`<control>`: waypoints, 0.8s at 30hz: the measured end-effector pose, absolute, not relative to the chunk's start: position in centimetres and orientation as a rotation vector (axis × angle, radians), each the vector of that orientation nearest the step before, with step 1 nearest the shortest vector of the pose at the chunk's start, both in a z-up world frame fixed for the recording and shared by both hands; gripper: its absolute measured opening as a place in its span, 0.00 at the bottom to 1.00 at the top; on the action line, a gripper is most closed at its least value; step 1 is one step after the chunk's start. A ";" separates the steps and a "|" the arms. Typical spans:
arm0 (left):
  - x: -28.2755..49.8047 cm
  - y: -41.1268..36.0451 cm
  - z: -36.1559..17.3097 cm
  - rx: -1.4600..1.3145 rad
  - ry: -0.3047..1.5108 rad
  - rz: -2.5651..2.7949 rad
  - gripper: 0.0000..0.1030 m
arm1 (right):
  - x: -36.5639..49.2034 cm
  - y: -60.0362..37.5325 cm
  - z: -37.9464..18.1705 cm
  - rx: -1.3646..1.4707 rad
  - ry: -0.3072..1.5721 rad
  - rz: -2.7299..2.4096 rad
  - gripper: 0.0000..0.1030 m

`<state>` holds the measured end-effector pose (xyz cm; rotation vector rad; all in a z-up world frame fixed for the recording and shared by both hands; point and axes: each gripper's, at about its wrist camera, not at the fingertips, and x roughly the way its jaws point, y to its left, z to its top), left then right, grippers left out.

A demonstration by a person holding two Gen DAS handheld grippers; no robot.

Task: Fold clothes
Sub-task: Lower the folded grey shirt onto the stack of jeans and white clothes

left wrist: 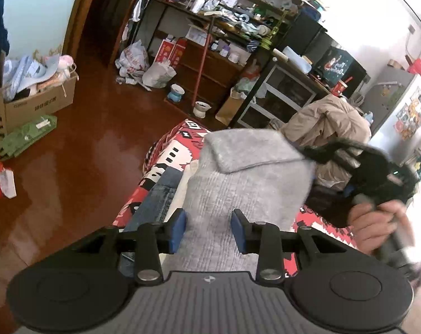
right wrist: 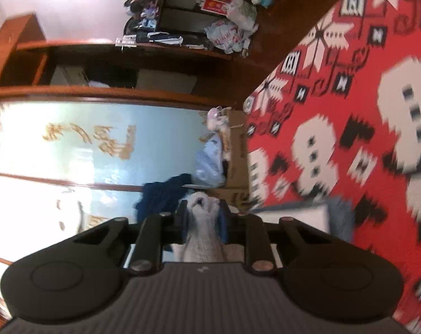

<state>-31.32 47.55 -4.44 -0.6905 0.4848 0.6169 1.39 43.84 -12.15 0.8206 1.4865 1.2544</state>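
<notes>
A grey knit garment point(left wrist: 246, 183) lies lengthwise on the red patterned blanket point(left wrist: 182, 139), with its far part folded over as a flap point(left wrist: 243, 150). My left gripper point(left wrist: 209, 229) hovers over its near end. The blue pads point(left wrist: 178, 229) stand apart and the flat cloth runs under and between them without being pinched. At the right a person's hand point(left wrist: 377, 222) holds my blurred right gripper point(left wrist: 306, 153) at the flap's corner. In the right wrist view my right gripper point(right wrist: 202, 217) is shut on a bunched tuft of the grey garment point(right wrist: 202, 203).
Folded jeans point(left wrist: 160, 194) lie left of the garment on the blanket point(right wrist: 335, 97). A beige coat point(left wrist: 327, 122) is heaped behind. Cardboard boxes point(left wrist: 40, 105) with clothes stand on the wood floor point(left wrist: 85, 153). Cluttered shelves point(left wrist: 210, 27) and a fridge point(left wrist: 399, 105) line the wall.
</notes>
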 end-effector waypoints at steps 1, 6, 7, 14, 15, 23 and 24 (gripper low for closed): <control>-31.3 47.5 -4.5 -0.682 0.487 0.617 0.34 | 1.2 43.2 -11.5 0.852 1.513 1.241 0.22; -30.7 47.4 -5.1 -0.661 0.520 0.624 0.36 | 1.9 42.0 -13.2 0.857 1.539 1.154 0.22; -30.5 47.3 -5.2 -0.653 0.521 0.621 0.37 | 2.3 42.0 -14.6 0.867 1.550 1.123 0.21; -30.5 47.1 -5.7 -0.651 0.525 0.608 0.37 | 3.5 44.4 -18.6 0.875 1.513 1.087 0.18; -30.5 47.1 -5.8 -0.650 0.527 0.610 0.37 | 3.6 44.8 -18.7 0.873 1.510 1.083 0.17; -33.6 48.0 -6.3 -0.818 0.479 0.586 0.39 | 4.1 44.4 -15.6 0.671 1.383 1.198 0.33; -34.2 48.0 -6.3 -0.842 0.469 0.583 0.39 | 4.4 44.0 -14.7 0.640 1.373 1.197 0.33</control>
